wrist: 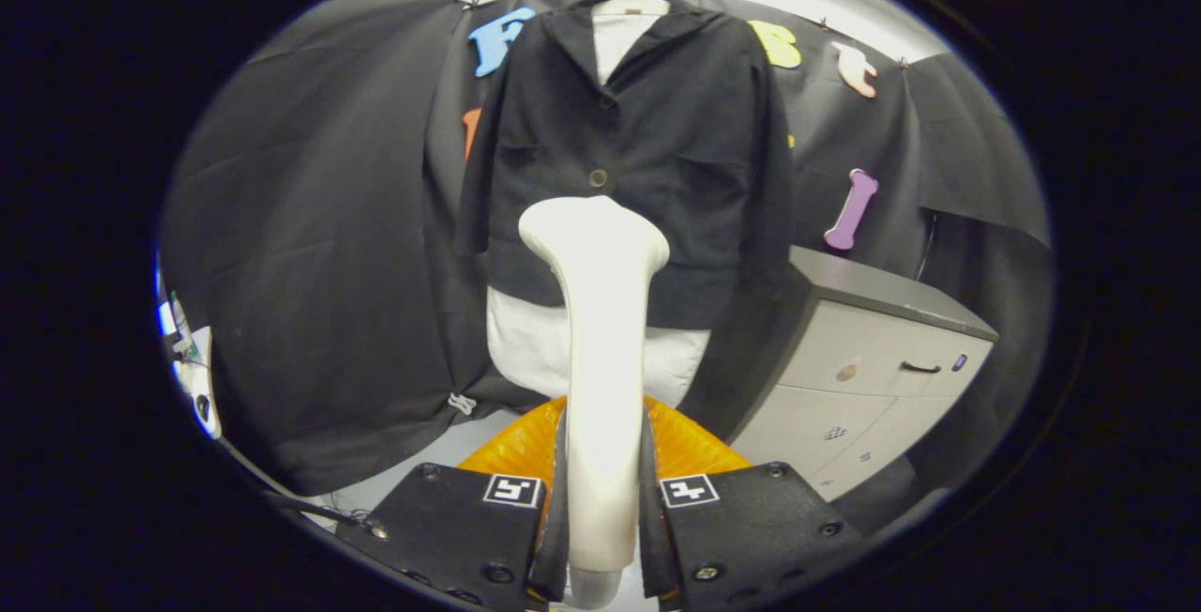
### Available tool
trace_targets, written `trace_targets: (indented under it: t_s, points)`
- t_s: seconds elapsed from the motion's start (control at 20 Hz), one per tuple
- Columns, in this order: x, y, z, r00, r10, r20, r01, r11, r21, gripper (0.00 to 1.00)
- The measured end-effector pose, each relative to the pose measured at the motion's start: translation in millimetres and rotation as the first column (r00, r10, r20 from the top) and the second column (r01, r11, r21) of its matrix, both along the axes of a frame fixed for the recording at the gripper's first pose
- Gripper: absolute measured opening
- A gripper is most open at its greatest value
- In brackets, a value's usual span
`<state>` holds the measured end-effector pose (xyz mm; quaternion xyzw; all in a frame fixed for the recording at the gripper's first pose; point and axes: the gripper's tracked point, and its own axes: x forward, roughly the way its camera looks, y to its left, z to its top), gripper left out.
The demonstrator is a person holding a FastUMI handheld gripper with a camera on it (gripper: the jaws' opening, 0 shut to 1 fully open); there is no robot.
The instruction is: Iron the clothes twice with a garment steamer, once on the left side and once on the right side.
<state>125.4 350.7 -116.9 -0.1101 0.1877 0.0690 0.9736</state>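
Black-draped booth, claw point(601, 509) clamping upright steamer point(597, 330) facing jacket point(647, 133)

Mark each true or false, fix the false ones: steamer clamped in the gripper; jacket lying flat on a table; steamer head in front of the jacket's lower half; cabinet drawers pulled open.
1. Both fingers of the gripper press on the steamer handle. True.
2. The jacket lies flat on a table. False: it hangs upright on a hanger against the booth wall.
3. The steamer's head sits in front of the jacket's lower half. True.
4. The cabinet drawers are pulled open. False: they look closed.
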Motion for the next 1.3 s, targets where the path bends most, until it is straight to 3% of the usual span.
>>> trace_targets:
  t_s: [0.25,0.7,1.3]
  points:
    - [-26,-89,51,0.996,-0.066,0.054,0.064,0.997,0.040,0.33]
    - [-79,-214,67,0.991,-0.128,0.047,0.123,0.989,0.086,0.33]
    - [-138,-336,74,0.987,-0.162,0.010,0.160,0.982,0.102,0.33]
